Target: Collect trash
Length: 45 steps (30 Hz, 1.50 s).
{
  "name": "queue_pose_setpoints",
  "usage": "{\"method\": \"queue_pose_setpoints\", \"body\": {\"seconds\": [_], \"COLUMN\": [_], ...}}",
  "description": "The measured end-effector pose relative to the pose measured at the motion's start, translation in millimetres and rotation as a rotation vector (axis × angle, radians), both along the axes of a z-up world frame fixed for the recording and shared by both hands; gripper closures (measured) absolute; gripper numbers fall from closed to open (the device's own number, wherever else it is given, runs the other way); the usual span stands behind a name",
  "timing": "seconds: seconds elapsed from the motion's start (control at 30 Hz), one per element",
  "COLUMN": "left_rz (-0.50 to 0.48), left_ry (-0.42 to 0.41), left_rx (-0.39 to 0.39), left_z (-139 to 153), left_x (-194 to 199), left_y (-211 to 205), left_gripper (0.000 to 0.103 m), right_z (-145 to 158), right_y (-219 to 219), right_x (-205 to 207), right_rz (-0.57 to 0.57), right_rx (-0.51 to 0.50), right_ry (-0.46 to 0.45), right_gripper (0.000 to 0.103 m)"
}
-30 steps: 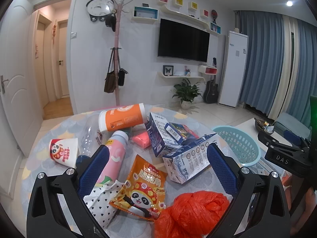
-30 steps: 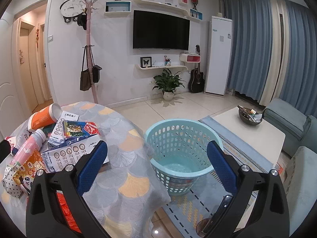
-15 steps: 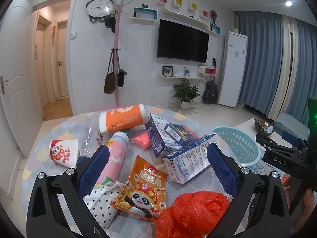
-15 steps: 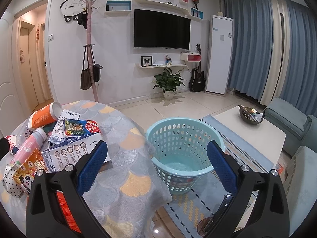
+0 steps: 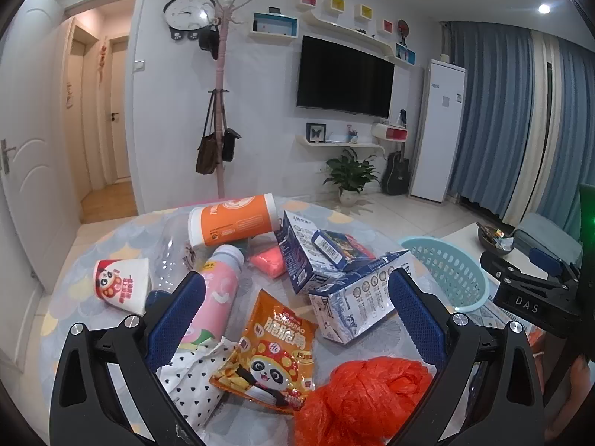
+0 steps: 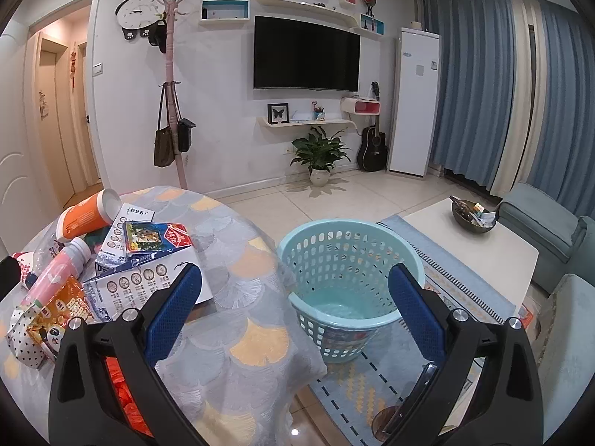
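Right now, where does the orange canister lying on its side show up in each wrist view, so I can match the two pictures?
Left wrist view: the orange canister lies at the table's far edge, upper centre-left, behind the pink bottle.
Right wrist view: the orange canister sits at the far left, mid-height, its open end toward the blue-and-white boxes.
Shared landmark: the pale blue laundry basket, right of the table in both views.

wrappers, boxes, bottles heaped on the table; empty teal basket (upright) on the floor
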<state>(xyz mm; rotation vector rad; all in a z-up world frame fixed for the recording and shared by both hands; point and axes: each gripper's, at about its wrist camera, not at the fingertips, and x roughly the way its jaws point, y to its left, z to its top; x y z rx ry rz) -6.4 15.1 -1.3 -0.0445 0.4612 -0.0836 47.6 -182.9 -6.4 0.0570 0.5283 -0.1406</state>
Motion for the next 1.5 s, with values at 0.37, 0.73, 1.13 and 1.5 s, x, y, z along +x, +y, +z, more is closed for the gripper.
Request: {"method": "queue_pose_setpoints", "body": {"seconds": [0.37,0.73,1.13,1.5], "left_rz": [0.092,0.276,0.19,0.13], "left_ry": [-0.014,0.089,0.28,0.454], "left_rx": [0.013,-0.047,-0.098,-0.08], "left_z": [6,-7,-35,-42], "left_x": [-6,-2,43,142], "left_y": [32,123,146,153], "left_gripper": [0.007,0.007,0.02,0.028], "right_z": [-3,-23,-55,-74], "right_y": [38,110,128,130], "right_x": [-25,-52,-32,-11], "right_rz": [0.178,0.464,0.504,0.514], "right_rx": [-0.008,-0.039,-0.011,0.022], "right_ry": [0.03,0.118,0.28,0.374], "right_gripper": [0.014,0.02,0.015,0.012]}}
